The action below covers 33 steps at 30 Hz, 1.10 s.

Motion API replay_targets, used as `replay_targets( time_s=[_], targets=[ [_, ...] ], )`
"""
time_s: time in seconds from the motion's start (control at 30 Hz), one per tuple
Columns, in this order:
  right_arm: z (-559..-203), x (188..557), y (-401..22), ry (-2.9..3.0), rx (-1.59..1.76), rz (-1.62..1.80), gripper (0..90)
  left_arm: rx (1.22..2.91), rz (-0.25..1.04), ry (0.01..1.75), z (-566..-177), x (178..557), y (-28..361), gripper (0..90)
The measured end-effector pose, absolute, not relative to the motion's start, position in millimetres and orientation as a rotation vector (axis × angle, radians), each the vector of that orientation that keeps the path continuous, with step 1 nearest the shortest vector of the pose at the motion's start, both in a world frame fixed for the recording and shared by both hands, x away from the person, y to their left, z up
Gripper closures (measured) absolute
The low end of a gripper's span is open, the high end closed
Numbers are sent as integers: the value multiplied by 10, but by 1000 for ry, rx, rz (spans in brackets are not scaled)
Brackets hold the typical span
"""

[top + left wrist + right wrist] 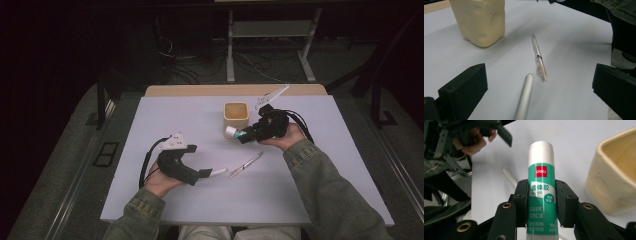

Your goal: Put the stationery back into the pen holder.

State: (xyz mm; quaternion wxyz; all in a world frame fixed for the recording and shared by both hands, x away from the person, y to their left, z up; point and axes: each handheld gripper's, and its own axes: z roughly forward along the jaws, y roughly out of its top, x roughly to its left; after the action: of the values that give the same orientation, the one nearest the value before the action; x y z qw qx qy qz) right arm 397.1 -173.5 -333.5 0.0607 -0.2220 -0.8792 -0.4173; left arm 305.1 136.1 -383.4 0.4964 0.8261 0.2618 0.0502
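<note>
Glue stick clamped upright between right gripper jaws, beside cream cup

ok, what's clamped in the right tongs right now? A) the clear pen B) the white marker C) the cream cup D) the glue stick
D: in the right gripper view the right tongs press both pads on the green-and-white glue stick; the clear pen and white marker lie on the table, and the cream cup stands free.
</note>
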Motion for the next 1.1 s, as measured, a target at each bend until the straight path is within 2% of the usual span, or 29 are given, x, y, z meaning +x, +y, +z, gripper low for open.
replay_targets(
  time_s=[1.1],
  targets=[
    [-3035, 4469, -1636, -2705, -765, -1456, 647, 1937, 149, 640, -3978, 2982, 1418, 0]
  ],
)
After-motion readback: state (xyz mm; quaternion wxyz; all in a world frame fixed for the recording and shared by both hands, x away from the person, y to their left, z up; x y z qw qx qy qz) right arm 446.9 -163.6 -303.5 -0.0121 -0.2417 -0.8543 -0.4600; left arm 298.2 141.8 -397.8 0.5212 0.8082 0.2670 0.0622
